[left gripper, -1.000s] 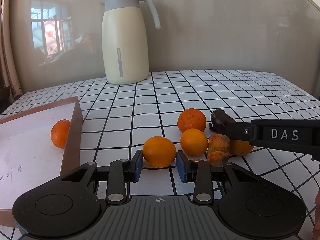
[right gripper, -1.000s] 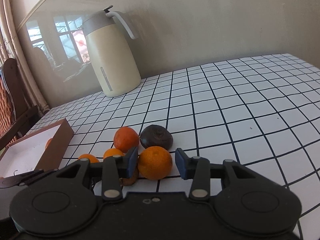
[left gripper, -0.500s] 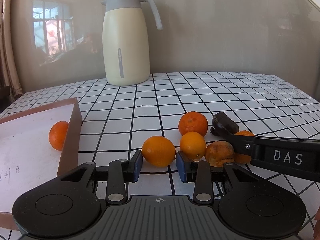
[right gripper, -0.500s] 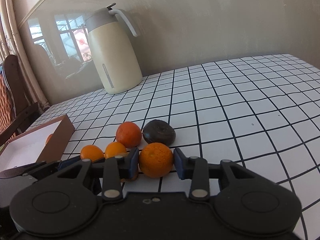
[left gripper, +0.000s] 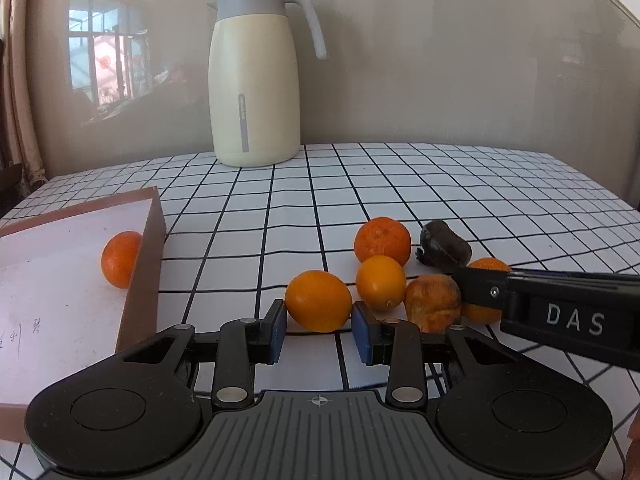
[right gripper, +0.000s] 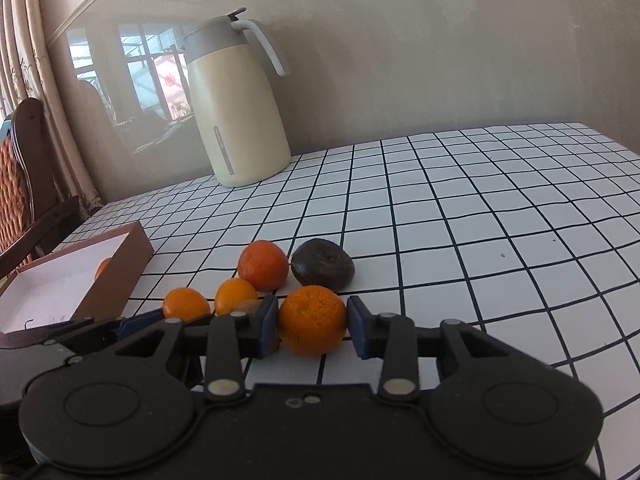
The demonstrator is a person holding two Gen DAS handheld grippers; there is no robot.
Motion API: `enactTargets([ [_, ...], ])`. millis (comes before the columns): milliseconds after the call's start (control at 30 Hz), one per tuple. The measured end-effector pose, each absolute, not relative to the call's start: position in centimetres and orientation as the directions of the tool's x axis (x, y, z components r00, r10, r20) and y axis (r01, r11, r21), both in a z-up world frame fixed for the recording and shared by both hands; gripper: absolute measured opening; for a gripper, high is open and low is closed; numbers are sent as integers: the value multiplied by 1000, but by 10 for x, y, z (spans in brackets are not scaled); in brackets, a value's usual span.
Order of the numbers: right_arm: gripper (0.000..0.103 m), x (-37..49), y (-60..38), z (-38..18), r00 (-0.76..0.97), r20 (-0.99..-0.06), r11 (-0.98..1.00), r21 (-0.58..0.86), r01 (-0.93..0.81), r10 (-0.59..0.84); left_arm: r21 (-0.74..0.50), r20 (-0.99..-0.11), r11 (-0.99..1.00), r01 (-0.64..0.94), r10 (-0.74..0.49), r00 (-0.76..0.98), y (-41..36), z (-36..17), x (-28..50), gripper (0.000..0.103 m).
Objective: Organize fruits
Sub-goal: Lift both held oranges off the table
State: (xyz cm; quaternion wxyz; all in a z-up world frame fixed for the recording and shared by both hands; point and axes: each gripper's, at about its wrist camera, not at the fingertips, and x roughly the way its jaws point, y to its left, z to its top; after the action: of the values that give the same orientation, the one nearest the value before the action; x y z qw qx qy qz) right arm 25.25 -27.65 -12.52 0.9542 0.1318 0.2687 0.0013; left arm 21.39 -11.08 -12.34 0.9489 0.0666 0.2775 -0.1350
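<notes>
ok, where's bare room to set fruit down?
Free: box floor in front of its lone orange; checked cloth between jug and the fruit; cloth right of the dark fruit. Crowded: the cluster at both grippers, left, right.

The surface wears a white cloth with a black grid. A cream jug stands upright at upper centre, near the wall. A shallow brown box lies at the left edge. Right of centre sits a cluster: oranges touching one another, a brown withered fruit and a dark one behind.
</notes>
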Motion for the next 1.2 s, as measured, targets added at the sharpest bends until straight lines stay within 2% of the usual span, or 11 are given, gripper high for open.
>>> enactTargets([
  [167,29,244,-277,-127,851,-518,970,237,47,85,96,-539,943,317,-219,814,-108,-123,190,37],
  [200,29,244,-277,-127,851,-518,970,238,46,87,109,-530,944,311,-210,821,-108,-123,188,40],
  [233,29,244,-277,-126,851,-518,969,244,48,88,128,-524,945,302,-194,829,-109,-123,187,64],
  [267,29,244,-278,-126,850,-519,966,252,51,90,128,-521,939,318,-209,827,-110,-123,187,76],
  [400,29,246,-278,-127,850,-518,962,267,53,97,147,-502,936,320,-208,839,-116,-123,186,80],
  [533,29,246,-280,-127,850,-517,961,273,52,101,76,-514,952,296,-216,830,-112,-124,195,79],
  [667,29,246,-279,-127,850,-517,961,273,51,101,48,-516,958,282,-218,828,-108,-126,200,48],
  [767,29,246,-279,-127,850,-517,961,273,53,100,60,-507,960,273,-206,837,-110,-128,198,37],
  [1200,28,230,-270,-122,867,-493,976,214,36,76,33,-488,961,273,-223,844,-105,-122,184,37],
])
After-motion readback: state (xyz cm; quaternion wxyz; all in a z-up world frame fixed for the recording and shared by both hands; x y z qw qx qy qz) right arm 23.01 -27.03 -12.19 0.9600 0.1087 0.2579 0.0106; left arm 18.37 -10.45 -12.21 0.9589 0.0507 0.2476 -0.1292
